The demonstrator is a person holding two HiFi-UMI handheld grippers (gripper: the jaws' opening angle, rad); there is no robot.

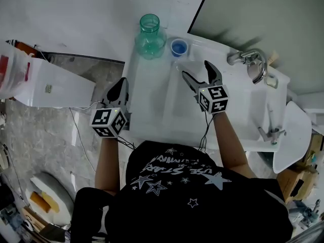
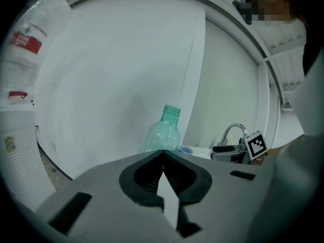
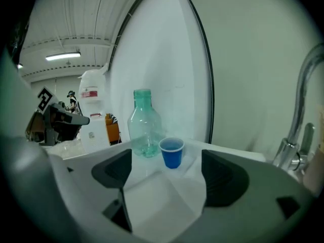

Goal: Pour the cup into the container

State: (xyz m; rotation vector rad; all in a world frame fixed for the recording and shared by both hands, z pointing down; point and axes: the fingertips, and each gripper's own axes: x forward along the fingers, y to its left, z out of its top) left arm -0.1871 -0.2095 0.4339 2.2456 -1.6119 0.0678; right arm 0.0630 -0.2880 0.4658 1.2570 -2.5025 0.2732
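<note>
A small blue cup (image 1: 178,47) (image 3: 172,153) stands upright at the far edge of the white counter (image 1: 152,95), just right of a clear green bottle (image 1: 150,36) (image 3: 144,123) (image 2: 164,130) with an open neck. My right gripper (image 1: 200,75) (image 3: 167,173) is open, its jaws spread and pointing at the cup, a short way in front of it, with nothing between them. My left gripper (image 1: 121,89) (image 2: 163,163) hangs at the counter's left edge with its jaws closed tip to tip and empty.
A chrome tap (image 1: 251,61) (image 2: 230,135) and a white sink (image 1: 288,135) lie to the right. A white appliance (image 1: 50,87) with a plastic jug (image 1: 12,72) stands left of the counter, across a gap above the floor.
</note>
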